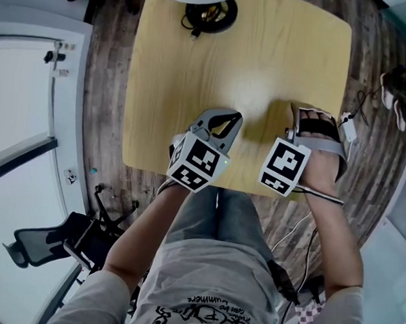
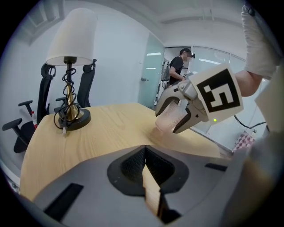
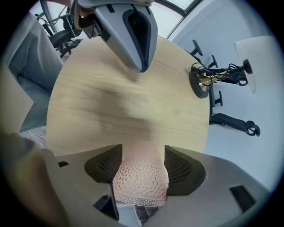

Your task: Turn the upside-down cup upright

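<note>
A pale pink cup (image 3: 140, 179) with a honeycomb pattern sits between the jaws of my right gripper (image 3: 141, 162), which is shut on it. Its wide rim is toward the camera and its narrower end points down at the wooden table (image 3: 124, 106). In the left gripper view the cup (image 2: 169, 120) hangs tilted just above the tabletop in the right gripper (image 2: 177, 119). My left gripper (image 2: 145, 162) is shut and empty, low over the table's near edge and to the left of the cup. In the head view the hand hides the cup.
A table lamp (image 2: 70, 66) stands at the table's far end, with its dark base (image 1: 211, 13) and a coiled cord. Office chairs (image 2: 20, 124) stand beyond the table. A person (image 2: 177, 66) stands in the background. The table's near edge (image 1: 153, 166) lies just below both grippers.
</note>
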`<action>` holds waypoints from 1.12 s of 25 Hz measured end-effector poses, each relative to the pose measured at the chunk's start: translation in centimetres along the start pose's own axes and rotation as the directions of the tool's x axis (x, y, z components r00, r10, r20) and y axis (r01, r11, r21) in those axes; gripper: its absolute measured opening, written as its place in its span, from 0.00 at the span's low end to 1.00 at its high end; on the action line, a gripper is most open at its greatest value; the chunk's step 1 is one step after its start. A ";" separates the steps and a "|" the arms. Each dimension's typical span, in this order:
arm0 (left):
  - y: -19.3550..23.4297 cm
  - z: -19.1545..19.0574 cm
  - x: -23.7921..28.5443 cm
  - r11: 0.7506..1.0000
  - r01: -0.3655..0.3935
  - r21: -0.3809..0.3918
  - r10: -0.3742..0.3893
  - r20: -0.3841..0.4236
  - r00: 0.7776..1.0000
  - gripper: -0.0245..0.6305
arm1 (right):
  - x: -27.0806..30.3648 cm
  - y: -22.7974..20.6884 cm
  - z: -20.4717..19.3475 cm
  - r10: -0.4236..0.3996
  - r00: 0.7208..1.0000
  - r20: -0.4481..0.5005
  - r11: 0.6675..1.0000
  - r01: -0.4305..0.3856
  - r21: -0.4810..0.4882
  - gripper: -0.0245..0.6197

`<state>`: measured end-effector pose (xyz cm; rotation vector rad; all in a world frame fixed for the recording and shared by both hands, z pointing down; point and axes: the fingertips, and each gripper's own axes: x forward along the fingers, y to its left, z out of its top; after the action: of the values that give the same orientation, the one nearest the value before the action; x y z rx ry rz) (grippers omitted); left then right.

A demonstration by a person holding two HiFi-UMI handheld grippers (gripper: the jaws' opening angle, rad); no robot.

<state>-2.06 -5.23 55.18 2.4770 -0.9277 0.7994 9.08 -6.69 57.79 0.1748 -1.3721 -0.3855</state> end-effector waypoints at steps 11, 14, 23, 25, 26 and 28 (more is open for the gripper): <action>-0.3 0.6 0.2 1.000 0.002 0.003 -0.002 0.005 1.000 0.05 | 0.9 2.3 1.0 0.102 0.984 -0.143 0.932 -0.145 -0.333 0.51; -0.1 0.5 0.3 1.000 -0.002 0.001 0.002 0.005 1.000 0.05 | 1.1 2.5 1.1 0.111 0.980 -0.164 0.900 -0.170 -0.401 0.51; 0.1 0.2 -0.1 1.000 -0.014 -0.016 0.014 0.003 1.000 0.05 | 1.3 2.7 1.8 0.101 0.976 -0.195 0.877 -0.180 -0.445 0.51; 0.2 0.2 -0.1 1.000 -0.014 -0.018 0.014 0.004 1.000 0.05 | 1.4 2.7 2.0 0.099 0.976 -0.192 0.876 -0.177 -0.449 0.51; 0.2 0.2 -0.2 1.000 -0.014 -0.016 0.014 0.004 1.000 0.05 | 1.5 2.8 2.1 0.102 0.976 -0.191 0.875 -0.179 -0.449 0.51; 0.3 0.3 -0.4 1.000 -0.016 -0.011 0.016 0.006 1.000 0.05 | 1.8 3.1 2.1 0.103 0.975 -0.196 0.873 -0.183 -0.451 0.51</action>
<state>-2.37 -5.42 54.78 2.4667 -0.9523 0.7906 7.79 -4.26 60.93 -0.2899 -1.0833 -0.5535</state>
